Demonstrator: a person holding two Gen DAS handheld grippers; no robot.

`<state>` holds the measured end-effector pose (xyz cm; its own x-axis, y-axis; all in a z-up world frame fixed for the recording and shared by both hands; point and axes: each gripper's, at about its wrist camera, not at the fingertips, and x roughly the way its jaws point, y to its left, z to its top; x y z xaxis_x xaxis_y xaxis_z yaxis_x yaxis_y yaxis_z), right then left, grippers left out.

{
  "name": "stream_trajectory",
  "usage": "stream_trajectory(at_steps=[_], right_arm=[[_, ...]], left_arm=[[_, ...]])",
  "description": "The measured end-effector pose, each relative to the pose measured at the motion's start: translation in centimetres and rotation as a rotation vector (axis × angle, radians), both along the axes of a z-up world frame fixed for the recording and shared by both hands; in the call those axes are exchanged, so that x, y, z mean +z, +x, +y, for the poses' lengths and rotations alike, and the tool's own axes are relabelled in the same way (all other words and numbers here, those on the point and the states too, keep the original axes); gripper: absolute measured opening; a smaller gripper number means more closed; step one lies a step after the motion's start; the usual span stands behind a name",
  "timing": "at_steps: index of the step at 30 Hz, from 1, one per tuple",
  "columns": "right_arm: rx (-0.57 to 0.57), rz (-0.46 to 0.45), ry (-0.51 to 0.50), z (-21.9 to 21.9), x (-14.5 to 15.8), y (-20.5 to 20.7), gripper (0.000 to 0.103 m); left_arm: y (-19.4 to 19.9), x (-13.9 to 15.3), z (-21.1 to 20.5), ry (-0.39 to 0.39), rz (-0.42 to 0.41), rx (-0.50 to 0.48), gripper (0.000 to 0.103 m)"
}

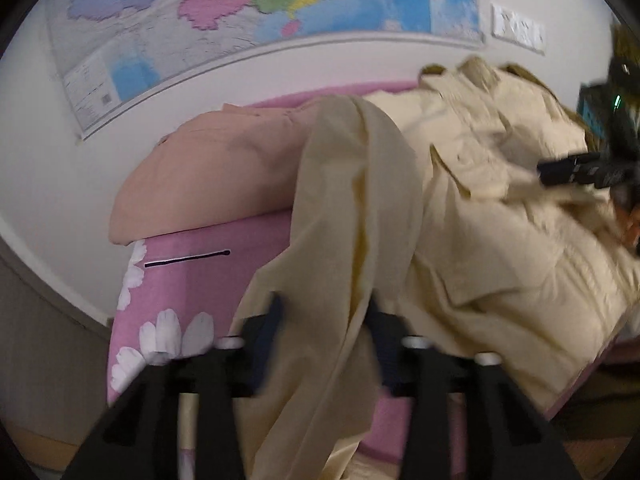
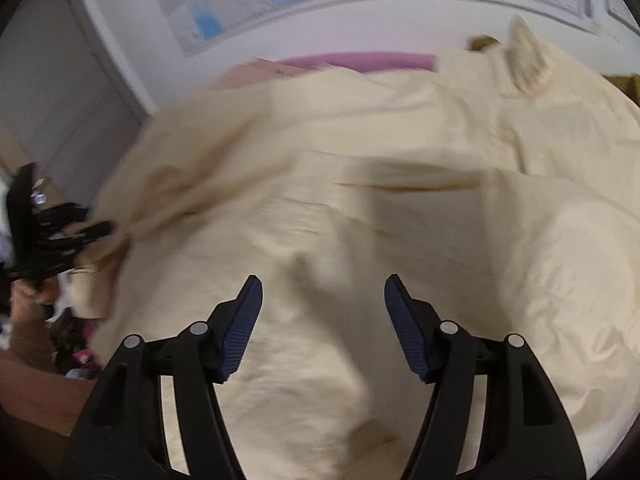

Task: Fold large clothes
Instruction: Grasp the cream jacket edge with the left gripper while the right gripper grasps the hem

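Your left gripper (image 1: 324, 320) is clamped on a long hanging fold of the cream coat (image 1: 500, 240), the cloth running down between its two fingers (image 1: 272, 320) and out of the frame's bottom edge; the rest of the coat lies heaped across the pink bedcover (image 1: 192, 280), which carries white flower prints, with a peach-coloured garment (image 1: 208, 184) bunched beside it against the wall; your right gripper (image 2: 323, 312) hovers over the coat's broad middle with its blue-padded fingers (image 2: 244, 328) standing well apart and nothing between them; in the left wrist view that right gripper shows at the far right edge, over the coat; a coloured map (image 1: 260, 8) hangs on the white wall behind the bed.
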<state>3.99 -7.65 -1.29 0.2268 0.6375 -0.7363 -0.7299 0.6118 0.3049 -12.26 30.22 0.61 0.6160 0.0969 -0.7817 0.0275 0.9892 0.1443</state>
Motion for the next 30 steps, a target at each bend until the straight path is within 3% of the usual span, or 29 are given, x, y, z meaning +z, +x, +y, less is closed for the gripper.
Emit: stream_trajectory(at_steps=[1, 2, 3, 10, 14, 16, 19, 21, 22, 23, 24, 26, 28, 30], right_arm=[[0.022, 0.002, 0.017, 0.5, 0.4, -0.7, 0.064], [0.068, 0.006, 0.048, 1.1, 0.9, -1.7, 0.064], [0.108, 0.011, 0.076, 1.8, 1.4, -2.6, 0.064], [0.414, 0.071, 0.238, 8.6, 2.2, -9.1, 0.068], [0.524, 0.118, 0.280, 13.3, 0.8, -11.8, 0.075], [0.544, 0.130, 0.277, 14.9, 0.1, -13.0, 0.076], [0.528, 0.185, 0.295, 17.3, -1.0, -13.6, 0.078], [0.525, 0.227, 0.304, 18.4, -1.7, -13.7, 0.067], [0.534, 0.235, 0.302, 18.7, -1.7, -13.8, 0.047], [0.550, 0.239, 0.311, 18.6, -1.3, -13.7, 0.019], [0.571, 0.250, 0.325, 18.2, -0.8, -13.6, 0.012], [0.598, 0.239, 0.373, 15.9, 1.4, -12.9, 0.010], [0.582, 0.185, 0.403, 12.7, 3.9, -11.8, 0.009], [0.528, 0.116, 0.417, 8.3, 7.3, -10.3, 0.008]], left_arm=[[0.0, 0.2, -0.1, 0.005, -0.002, -0.005, 0.015], [0.1, 0.8, 0.1, -0.001, -0.008, -0.011, 0.005], [0.3, 1.5, 0.5, -0.026, -0.016, -0.010, 0.003], [1.5, 7.2, 1.4, -0.185, -0.081, -0.041, 0.003], [2.2, 7.6, -0.4, -0.207, -0.069, -0.090, 0.004], [2.7, 7.1, -1.3, -0.177, -0.056, -0.092, 0.005], [3.5, 6.4, -1.7, -0.213, -0.029, -0.095, 0.005], [4.0, 6.3, -1.8, -0.238, -0.022, -0.092, 0.005], [4.2, 6.3, -1.9, -0.253, -0.019, -0.086, 0.005], [4.5, 6.4, -2.1, -0.265, -0.017, -0.081, 0.005], [4.5, 6.6, -2.2, -0.278, -0.026, -0.079, 0.005], [4.5, 7.4, -2.3, -0.321, -0.049, -0.080, 0.006], [4.2, 9.1, -2.1, -0.410, -0.105, -0.098, 0.018], [3.4, 11.0, -1.8, -0.506, -0.187, -0.139, 0.049]])
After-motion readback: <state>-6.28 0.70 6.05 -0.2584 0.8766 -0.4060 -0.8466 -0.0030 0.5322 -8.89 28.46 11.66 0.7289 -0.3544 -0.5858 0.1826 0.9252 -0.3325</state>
